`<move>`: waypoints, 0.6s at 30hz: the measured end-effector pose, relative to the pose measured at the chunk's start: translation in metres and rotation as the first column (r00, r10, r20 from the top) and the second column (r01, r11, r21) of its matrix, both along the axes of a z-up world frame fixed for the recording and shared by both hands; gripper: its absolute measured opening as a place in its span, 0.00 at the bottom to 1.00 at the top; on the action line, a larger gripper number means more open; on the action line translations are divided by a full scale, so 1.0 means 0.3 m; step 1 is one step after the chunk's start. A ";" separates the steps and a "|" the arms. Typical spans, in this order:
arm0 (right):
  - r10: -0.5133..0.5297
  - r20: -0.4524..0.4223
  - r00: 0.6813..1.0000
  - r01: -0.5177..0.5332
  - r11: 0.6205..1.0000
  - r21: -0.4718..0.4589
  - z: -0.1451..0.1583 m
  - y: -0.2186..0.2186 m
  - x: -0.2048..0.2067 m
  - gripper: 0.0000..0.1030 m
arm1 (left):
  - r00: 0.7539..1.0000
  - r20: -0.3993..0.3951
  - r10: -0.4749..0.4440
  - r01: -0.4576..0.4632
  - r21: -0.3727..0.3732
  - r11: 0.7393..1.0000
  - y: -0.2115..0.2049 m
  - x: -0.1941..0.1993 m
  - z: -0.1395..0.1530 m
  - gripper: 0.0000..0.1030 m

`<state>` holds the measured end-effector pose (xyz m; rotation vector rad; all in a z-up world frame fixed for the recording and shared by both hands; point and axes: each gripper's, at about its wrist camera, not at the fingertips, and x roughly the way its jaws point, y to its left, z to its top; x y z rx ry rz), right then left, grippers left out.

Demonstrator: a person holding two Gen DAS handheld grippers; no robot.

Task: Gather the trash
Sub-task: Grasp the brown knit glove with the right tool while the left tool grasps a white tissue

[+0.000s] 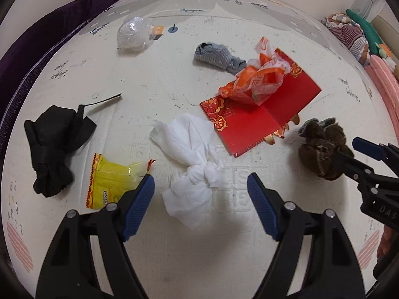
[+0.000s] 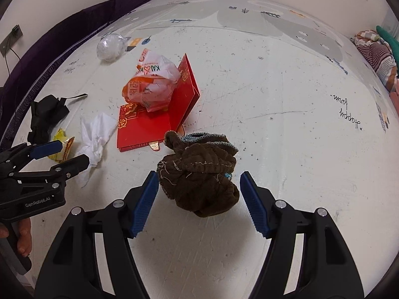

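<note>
My left gripper (image 1: 200, 186) is open, its jaws on either side of a knotted white tissue (image 1: 192, 164) on the white mat (image 1: 162, 261). A yellow wrapper (image 1: 112, 177) lies by its left finger. My right gripper (image 2: 199, 184) is open around a balled brown cloth (image 2: 199, 172); the cloth also shows in the left wrist view (image 1: 321, 147). An orange and white plastic bag (image 1: 254, 79) rests on a red folded card (image 1: 261, 114). The tissue (image 2: 96, 134), bag (image 2: 152, 84) and card (image 2: 154, 124) show in the right wrist view, with the left gripper (image 2: 72, 154) at the left.
A black cloth (image 1: 54, 144) lies at the left, a grey sock (image 1: 217, 57) and a crumpled clear plastic ball (image 1: 133, 35) farther back. A purple blanket (image 1: 37, 44) borders the mat's left edge. Striped bedding (image 1: 354, 37) is piled at the right.
</note>
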<state>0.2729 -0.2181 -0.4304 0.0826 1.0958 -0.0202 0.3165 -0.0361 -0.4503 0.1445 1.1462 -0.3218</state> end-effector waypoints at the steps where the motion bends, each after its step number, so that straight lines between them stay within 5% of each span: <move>1: 0.002 -0.002 1.000 -0.002 1.000 0.002 -0.016 0.001 0.007 0.63 | 1.000 -0.010 -0.002 0.002 0.007 1.000 -0.005 0.010 -0.024 0.74; 8: 0.036 -0.016 0.999 -0.036 0.999 0.025 -0.071 0.020 0.032 0.59 | 0.999 -0.051 -0.007 0.007 -0.001 1.000 -0.002 0.025 -0.093 0.34; 11: 0.062 -0.014 0.998 -0.062 0.998 0.032 -0.054 0.031 0.026 0.45 | 0.998 -0.060 -0.009 0.007 -0.035 0.999 0.006 0.021 -0.074 0.27; 18: 0.091 0.032 0.995 -0.091 0.996 0.011 0.067 0.048 -0.022 0.40 | 1.000 -0.026 -0.011 0.009 -0.087 0.996 0.016 -0.050 0.043 0.26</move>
